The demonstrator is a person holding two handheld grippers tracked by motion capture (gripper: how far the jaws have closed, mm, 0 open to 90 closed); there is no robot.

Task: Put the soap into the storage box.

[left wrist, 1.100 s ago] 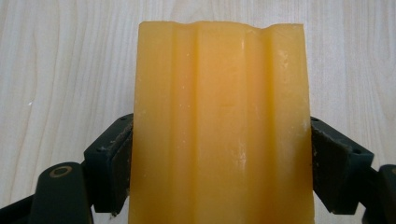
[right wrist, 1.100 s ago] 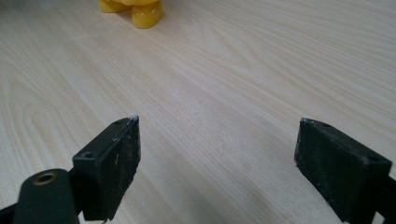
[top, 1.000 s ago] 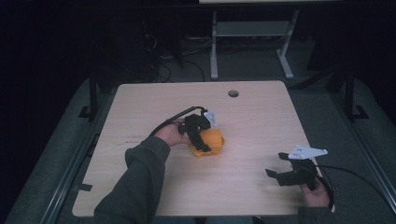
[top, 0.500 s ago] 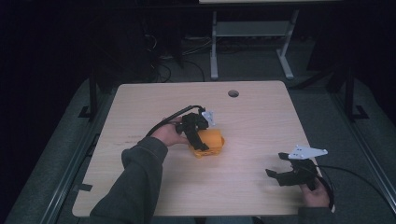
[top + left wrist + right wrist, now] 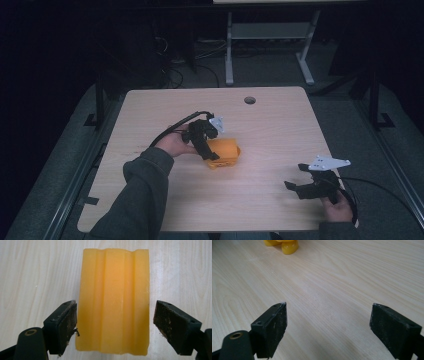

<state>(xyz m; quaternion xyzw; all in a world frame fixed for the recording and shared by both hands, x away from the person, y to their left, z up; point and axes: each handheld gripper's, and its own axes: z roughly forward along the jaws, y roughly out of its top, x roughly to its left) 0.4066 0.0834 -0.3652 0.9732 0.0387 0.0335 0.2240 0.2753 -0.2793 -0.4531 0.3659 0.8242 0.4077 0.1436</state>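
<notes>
Orange block (image 5: 113, 302) sits between left gripper's (image 5: 113, 322) parted jaws

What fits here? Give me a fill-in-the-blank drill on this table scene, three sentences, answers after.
1. The block between the left tool's jaws is ____ in colour.
2. The right tool holds ____ between its open jaws.
3. The table top is made of light ____.

Missing words: orange; nothing; wood
</notes>
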